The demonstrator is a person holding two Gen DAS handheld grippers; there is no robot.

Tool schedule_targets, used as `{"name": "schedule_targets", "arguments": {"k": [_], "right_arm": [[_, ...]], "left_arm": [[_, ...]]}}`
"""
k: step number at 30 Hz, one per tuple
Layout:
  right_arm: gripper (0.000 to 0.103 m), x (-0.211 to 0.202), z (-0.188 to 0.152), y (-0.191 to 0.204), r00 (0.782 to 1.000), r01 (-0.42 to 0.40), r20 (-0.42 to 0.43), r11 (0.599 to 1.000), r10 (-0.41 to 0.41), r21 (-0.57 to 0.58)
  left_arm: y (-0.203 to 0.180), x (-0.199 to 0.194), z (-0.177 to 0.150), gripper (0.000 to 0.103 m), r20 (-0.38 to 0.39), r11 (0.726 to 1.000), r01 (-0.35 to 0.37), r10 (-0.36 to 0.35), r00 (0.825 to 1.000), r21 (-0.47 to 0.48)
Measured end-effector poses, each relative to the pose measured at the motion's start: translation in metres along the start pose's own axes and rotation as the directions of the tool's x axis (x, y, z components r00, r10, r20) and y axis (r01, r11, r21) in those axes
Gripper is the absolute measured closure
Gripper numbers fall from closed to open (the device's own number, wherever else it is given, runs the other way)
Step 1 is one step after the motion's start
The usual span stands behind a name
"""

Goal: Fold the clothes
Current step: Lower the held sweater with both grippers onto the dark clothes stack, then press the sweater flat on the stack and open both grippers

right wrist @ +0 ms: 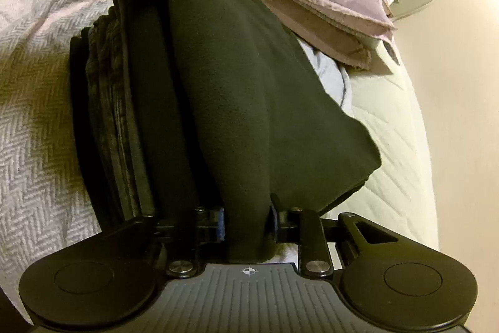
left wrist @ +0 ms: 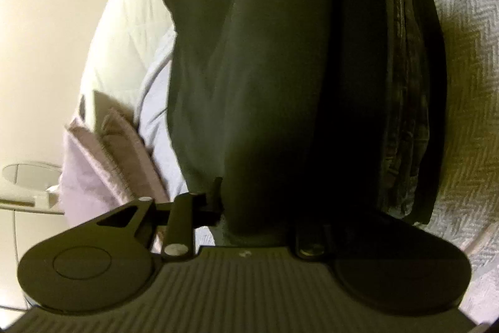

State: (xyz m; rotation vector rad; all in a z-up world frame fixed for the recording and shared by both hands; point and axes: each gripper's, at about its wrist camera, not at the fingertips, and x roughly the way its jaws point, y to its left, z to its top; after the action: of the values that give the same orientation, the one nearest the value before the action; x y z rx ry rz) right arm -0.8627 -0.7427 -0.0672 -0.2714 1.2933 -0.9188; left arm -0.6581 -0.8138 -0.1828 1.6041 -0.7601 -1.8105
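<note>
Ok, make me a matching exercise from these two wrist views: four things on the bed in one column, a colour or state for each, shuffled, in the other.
Things:
1. dark green garment
2. folded stack
3. towels
4. blanket

States:
A. pale grey herringbone weave, spread under the clothes
B. lilac, folded near the bed's edge
C. pinched at opposite ends by the right gripper and left gripper
D. dark layers lying beside the held piece

Pairs: 1-C, 2-D, 3-B, 4-A

Each gripper, left gripper (left wrist: 249, 208) and right gripper (right wrist: 246, 223), is matte black with a ribbed grey top plate, round discs at both sides and silver screws, the right one's pads (right wrist: 220, 223) blue
</note>
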Motion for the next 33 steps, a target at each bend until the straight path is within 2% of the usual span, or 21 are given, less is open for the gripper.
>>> {"name": "schedule_targets", "arguments": {"k": [3, 9, 11, 12, 14, 18, 21, 24, 28, 31, 33], "right_arm": [[0.062, -0.009, -0.002, -0.003, 1.000, 0.026, -0.006, 0.999, -0.026, -0.019], [0.060, -0.023, -0.002, 0.006, 1.000, -0.007, 0.002, 1.000, 0.007, -0.011], [0.060, -0.019, 0.000, 0.011, 1.000, -0.027, 0.005, 1.000, 0.027, 0.001], [0.065, -0.016, 0.000, 0.008, 0.999, -0.042, 0.005, 0.999, 0.042, 0.031], [0.085, -0.012, 0.001, -0.004, 0.997, -0.072, -0.006, 0.992, 0.073, 0.101], [0.085, -0.022, 0.003, -0.020, 0.999, -0.054, 0.004, 0.990, 0.054, 0.131], [0.085, -0.017, -0.001, -0.006, 0.996, -0.088, -0.014, 0.990, 0.090, 0.114], [0.084, -0.011, -0.002, 0.001, 0.996, -0.086, -0.019, 0.988, 0.089, 0.127], [0.082, -0.010, 0.005, -0.014, 0.994, -0.091, -0.041, 0.986, 0.098, 0.142], [0.080, -0.020, 0.006, -0.018, 0.992, -0.095, -0.070, 0.978, 0.109, 0.183], [0.079, -0.033, 0.010, -0.026, 0.990, -0.110, -0.057, 0.962, 0.128, 0.249]], "left_arm": [[0.007, -0.011, -0.003, 0.071, -0.015, 0.999, -0.009, 0.008, 1.000, -0.046], [0.000, -0.035, -0.010, 0.071, -0.033, 0.993, -0.029, 0.026, 0.999, -0.113], [-0.001, -0.032, -0.011, 0.076, -0.029, 0.992, -0.023, 0.019, 0.999, -0.125], [0.000, -0.033, -0.010, 0.081, -0.026, 0.991, -0.011, 0.008, 1.000, -0.132], [-0.004, -0.045, -0.010, 0.084, -0.022, 0.989, 0.010, -0.013, 1.000, -0.145], [-0.005, -0.043, -0.009, 0.086, -0.012, 0.991, 0.020, -0.021, 1.000, -0.135], [-0.011, -0.039, -0.013, 0.086, -0.023, 0.990, 0.031, -0.034, 0.999, -0.135], [-0.010, -0.043, -0.014, 0.086, -0.026, 0.991, 0.037, -0.040, 0.999, -0.133], [0.014, -0.032, -0.020, 0.082, -0.031, 0.972, 0.080, -0.089, 0.996, -0.219], [0.027, -0.046, -0.026, 0.080, -0.029, 0.942, 0.107, -0.123, 0.992, -0.317], [0.039, -0.052, -0.031, 0.080, -0.012, 0.921, 0.108, -0.122, 0.993, -0.374]]}}
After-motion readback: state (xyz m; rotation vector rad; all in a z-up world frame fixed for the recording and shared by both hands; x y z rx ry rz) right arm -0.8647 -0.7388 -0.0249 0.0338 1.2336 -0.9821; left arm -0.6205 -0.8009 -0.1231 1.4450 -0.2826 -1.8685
